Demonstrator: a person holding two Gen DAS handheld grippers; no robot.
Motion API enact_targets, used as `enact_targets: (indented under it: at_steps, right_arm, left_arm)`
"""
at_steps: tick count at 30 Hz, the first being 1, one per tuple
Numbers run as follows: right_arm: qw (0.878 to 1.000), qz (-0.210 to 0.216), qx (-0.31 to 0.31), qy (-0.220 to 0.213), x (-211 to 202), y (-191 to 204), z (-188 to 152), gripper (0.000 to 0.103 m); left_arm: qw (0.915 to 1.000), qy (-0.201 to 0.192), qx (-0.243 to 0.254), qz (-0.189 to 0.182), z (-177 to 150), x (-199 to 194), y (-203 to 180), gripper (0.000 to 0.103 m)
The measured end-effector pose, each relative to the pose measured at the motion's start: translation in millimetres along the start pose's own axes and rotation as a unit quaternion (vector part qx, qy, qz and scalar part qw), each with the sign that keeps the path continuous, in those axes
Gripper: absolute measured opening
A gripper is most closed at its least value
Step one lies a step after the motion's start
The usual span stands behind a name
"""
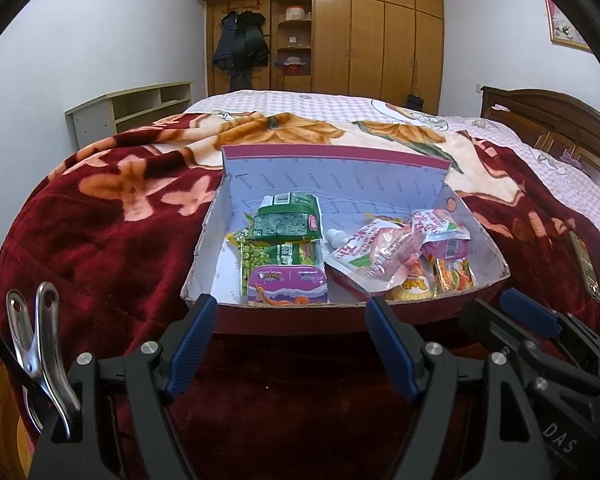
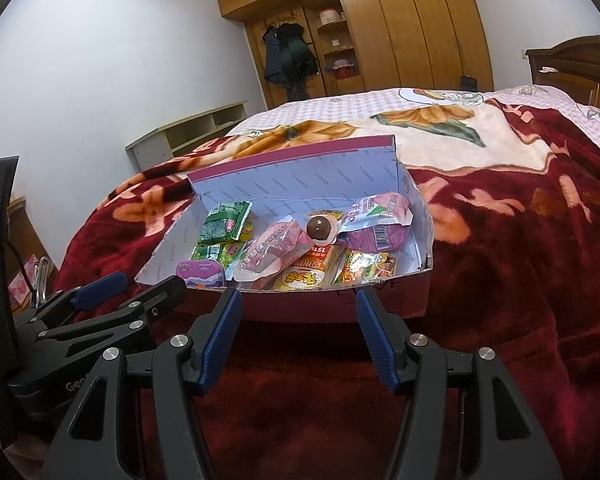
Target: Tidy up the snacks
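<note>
An open cardboard box [image 1: 424,168] with a pale blue lining sits on the bed, also seen in the right wrist view [image 2: 300,172]. It holds green pea packets [image 1: 288,222] [image 2: 224,222], a purple tin [image 1: 288,284] [image 2: 200,272], pink pouches [image 1: 384,252] [image 2: 268,252], orange packets [image 1: 452,276] [image 2: 364,268] and a brown ball [image 2: 319,228]. My left gripper [image 1: 290,312] is open and empty just before the box's near wall. My right gripper [image 2: 298,306] is open and empty at the same wall, to the right of the left one.
The box rests on a dark red flowered blanket [image 1: 112,216] [image 2: 520,240] over a pink checked sheet [image 1: 300,100]. A wooden headboard [image 1: 560,120] is at the right, a wardrobe [image 1: 380,40] behind, a low shelf [image 1: 140,108] at the left wall. A metal clip [image 1: 40,340] hangs by my left gripper.
</note>
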State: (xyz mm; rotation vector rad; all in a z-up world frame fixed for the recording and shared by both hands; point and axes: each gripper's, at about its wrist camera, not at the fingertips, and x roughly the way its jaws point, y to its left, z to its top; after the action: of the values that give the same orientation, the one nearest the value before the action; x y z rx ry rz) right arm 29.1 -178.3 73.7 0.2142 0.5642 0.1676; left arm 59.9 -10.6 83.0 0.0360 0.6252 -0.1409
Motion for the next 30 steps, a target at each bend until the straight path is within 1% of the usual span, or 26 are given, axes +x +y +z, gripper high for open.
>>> enact_targets:
  at_steps: [30]
  right_arm:
    - [1.000, 0.000, 0.001, 0.002, 1.2, -0.2, -1.1, 0.061]
  left_arm:
    - [1.0000, -0.003, -0.001, -0.001, -0.2, -3.3, -2.4, 0.080]
